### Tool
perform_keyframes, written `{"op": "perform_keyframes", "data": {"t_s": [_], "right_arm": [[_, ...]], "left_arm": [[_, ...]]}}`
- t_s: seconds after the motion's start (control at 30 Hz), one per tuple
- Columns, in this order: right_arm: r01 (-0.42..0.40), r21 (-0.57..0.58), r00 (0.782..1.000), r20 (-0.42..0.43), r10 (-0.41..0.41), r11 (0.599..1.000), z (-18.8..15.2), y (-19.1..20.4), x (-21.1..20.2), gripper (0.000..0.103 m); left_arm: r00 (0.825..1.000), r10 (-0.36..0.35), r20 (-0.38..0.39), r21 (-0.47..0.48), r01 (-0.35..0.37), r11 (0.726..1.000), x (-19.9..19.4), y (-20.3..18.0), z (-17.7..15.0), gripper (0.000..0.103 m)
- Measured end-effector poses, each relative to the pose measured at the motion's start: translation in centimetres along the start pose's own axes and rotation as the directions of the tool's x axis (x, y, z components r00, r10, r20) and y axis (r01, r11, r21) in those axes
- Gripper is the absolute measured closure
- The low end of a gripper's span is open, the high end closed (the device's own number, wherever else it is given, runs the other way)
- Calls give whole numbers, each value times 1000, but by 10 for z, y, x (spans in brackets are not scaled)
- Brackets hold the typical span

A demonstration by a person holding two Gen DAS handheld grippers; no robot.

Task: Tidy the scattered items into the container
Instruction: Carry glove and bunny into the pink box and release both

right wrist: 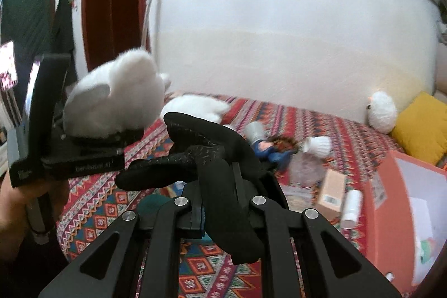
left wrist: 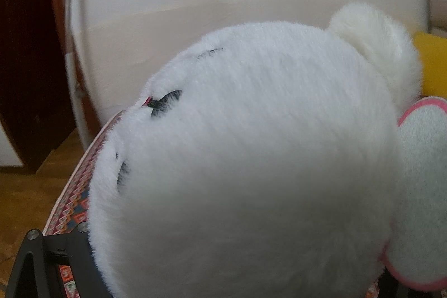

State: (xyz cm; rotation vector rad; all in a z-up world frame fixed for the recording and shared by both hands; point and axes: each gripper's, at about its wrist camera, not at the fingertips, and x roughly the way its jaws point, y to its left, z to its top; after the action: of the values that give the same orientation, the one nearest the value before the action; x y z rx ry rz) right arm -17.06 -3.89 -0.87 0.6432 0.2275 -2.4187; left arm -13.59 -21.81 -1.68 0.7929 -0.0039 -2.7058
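Observation:
A white plush toy (left wrist: 251,144) fills the left wrist view, and my left gripper (right wrist: 103,130) is shut on it, held above the left side of the bed. Its fingertips are buried in the fur. My right gripper (right wrist: 216,180) is shut on a black glove (right wrist: 195,152) that drapes over both fingers. The salmon-pink container (right wrist: 385,186) stands open at the right on the bed. Between it and my right gripper lie a doll in blue (right wrist: 272,150), two white cups (right wrist: 318,145), a cardboard box (right wrist: 331,192) and a white bottle (right wrist: 350,208).
A patterned red bedspread (right wrist: 293,116) covers the bed against a white wall. Another white plush (right wrist: 195,105) lies at the back, and a fluffy white toy (right wrist: 381,112) sits beside a yellow pillow (right wrist: 421,127). A dark wooden door (right wrist: 111,4) stands at the left.

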Motion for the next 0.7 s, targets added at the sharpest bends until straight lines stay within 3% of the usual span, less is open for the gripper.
{"op": "perform_keyframes", "data": {"t_s": [0.2,0.43,0.7], "right_arm": [[70,47,995,65,-73,996,1,-26,-42,89],[159,107,979,110,-170,981,-4,-58,-88,89],[277,194,943,131,-305,941,-19,-106,-132,89]], "left_arm": [[995,-96,27,40,95,995,-15,-59,11,12],[975,-217,43,53,214,975,-19,-110,32,12],[947,-315,61,130,305,943,-30,-196,36,12]]}}
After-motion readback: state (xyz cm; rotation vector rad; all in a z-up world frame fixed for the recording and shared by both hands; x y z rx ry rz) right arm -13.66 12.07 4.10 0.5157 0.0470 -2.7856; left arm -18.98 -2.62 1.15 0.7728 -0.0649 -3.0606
